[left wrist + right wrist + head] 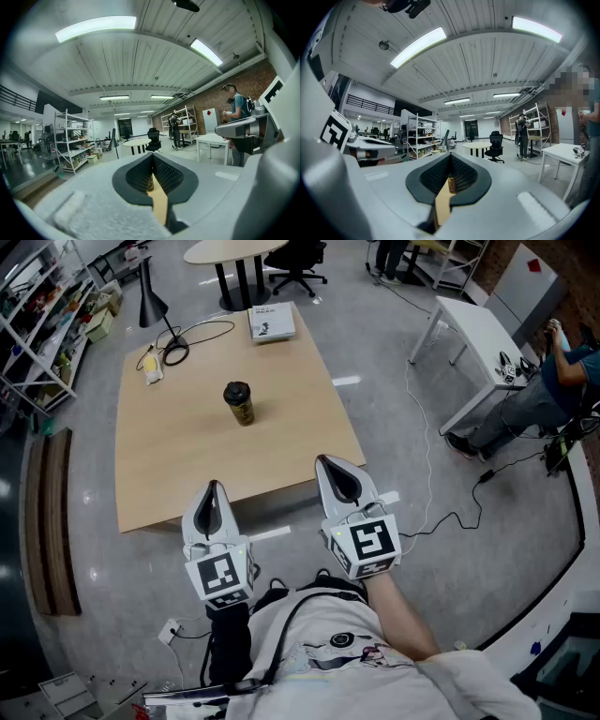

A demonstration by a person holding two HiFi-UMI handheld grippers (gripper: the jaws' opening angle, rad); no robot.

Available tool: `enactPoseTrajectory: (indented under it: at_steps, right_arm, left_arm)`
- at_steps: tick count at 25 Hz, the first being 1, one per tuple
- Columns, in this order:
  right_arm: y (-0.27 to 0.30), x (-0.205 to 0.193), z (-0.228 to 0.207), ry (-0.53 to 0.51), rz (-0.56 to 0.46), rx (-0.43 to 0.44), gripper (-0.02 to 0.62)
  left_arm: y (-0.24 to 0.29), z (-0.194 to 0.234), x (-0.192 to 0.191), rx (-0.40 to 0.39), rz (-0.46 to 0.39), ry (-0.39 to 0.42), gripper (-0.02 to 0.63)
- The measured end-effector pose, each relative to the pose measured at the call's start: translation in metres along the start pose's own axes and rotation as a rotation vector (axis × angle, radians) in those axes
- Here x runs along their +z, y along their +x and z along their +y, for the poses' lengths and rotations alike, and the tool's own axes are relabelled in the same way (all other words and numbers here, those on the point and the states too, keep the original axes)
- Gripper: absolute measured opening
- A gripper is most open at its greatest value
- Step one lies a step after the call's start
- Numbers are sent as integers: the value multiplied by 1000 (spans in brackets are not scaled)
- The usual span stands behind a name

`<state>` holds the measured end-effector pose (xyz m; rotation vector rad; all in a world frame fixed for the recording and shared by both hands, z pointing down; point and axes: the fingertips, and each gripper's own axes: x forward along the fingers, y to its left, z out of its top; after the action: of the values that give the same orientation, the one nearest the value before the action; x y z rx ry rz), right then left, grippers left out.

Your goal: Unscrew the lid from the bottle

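Note:
A dark bottle with a black lid (239, 402) stands upright near the middle of the wooden table (178, 474). Both grippers hover side by side short of the table's near edge, well apart from the bottle. My left gripper (213, 491) is shut with nothing in it, and my right gripper (330, 465) is shut and empty too. In the left gripper view the closed jaws (153, 155) leave only a sliver of the bottle (150, 183) showing far ahead. The right gripper view shows the same: closed jaws (450, 153) and the bottle (451, 184) in the distance.
At the table's far side are a black desk lamp (150, 296), a looped cable (192, 338), a small yellow-white item (151, 367) and a book (271, 322). A white table (478, 329) with a seated person (553, 381) stands to the right. Shelving (37, 315) lines the left.

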<state>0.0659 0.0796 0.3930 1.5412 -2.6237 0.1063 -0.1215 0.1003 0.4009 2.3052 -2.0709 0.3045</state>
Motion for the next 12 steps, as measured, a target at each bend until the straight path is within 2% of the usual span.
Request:
enactPoseTrajectory:
  at_steps: [7, 12]
  right_arm:
    - [-15, 0, -18, 4, -44, 35, 6]
    - [-30, -17, -39, 44, -32, 55, 6]
  left_arm:
    - [4, -31, 2, -15, -22, -9, 3]
    - [4, -49, -8, -24, -4, -1, 3]
